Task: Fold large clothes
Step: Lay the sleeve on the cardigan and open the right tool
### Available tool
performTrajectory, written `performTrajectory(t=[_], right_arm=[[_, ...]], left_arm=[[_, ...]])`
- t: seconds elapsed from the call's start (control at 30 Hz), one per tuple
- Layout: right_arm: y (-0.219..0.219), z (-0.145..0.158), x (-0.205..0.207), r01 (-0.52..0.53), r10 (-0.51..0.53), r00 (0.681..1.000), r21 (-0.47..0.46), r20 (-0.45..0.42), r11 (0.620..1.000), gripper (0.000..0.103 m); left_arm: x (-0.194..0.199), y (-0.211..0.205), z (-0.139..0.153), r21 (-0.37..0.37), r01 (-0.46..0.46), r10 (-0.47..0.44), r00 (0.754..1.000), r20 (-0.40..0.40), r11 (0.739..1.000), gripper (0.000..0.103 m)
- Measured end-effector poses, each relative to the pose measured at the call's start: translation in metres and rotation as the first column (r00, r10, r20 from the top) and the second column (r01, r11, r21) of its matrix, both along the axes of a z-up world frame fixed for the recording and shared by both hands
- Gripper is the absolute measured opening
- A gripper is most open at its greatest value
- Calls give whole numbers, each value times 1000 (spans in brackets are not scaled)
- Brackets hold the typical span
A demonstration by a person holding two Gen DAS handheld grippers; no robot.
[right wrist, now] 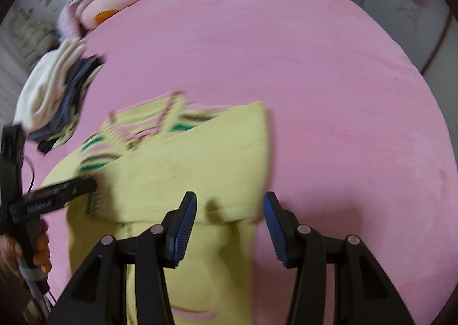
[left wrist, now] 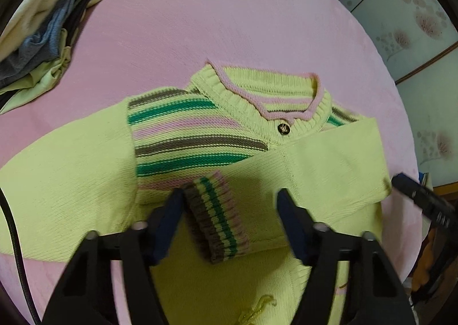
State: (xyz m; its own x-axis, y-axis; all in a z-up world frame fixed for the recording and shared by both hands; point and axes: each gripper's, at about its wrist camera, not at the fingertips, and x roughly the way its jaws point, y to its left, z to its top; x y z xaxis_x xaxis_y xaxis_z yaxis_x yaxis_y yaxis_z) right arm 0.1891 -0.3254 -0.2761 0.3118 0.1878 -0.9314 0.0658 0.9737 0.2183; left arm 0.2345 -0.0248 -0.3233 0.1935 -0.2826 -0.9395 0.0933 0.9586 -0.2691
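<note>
Steeply downward, left tool [left wrist: 230, 212] spread astride sweater [left wrist: 71, 176] cuff [left wrist: 217, 216], right tool [right wrist: 230, 220] spread, empty, over sleeve edge.

sweater [left wrist: 229, 136] on bed [left wrist: 229, 10] — centre | clothes pile [left wrist: 43, 38] — far left

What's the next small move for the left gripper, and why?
Probably lower the left gripper a touch and close on the striped cuff: the cuff sits between open jaws, nearer one pad, not yet pinched. The sleeve already lies across the sweater.
</note>
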Motion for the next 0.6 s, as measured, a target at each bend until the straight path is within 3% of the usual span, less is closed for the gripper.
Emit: performTrajectory(t=[0.07, 0.1, 0.23, 0.4, 0.47, 0.6], right_arm=[[-7, -6, 6, 12, -12, 1000, 10, -10, 1000, 49], [-10, -11, 10, 17, -16, 1000, 20, -21, 1000, 49], [-8, -22, 19, 5, -3, 999, 42, -37, 999, 49], [3, -27, 27, -37, 38, 999, 20, -22, 999, 45], [7, -27, 28, -64, 64, 998, 3, -16, 998, 17], [3, -20, 25, -55, 56, 998, -19, 37, 998, 9]], left_arm=[[2, -3, -4, 17, 7, -7, 1000, -8, 1000, 20], [3, -4, -4, 10, 5, -5, 1000, -12, 1000, 15], [6, -17, 0, 44, -8, 6, 1000, 28, 999, 9], [10, -31, 31, 68, -14, 5, 990, 138, 998, 9], [16, -36, 41, 73, -16, 3, 983, 181, 997, 9], [37, -43, 50, 83, -25, 5, 973, 229, 996, 9]])
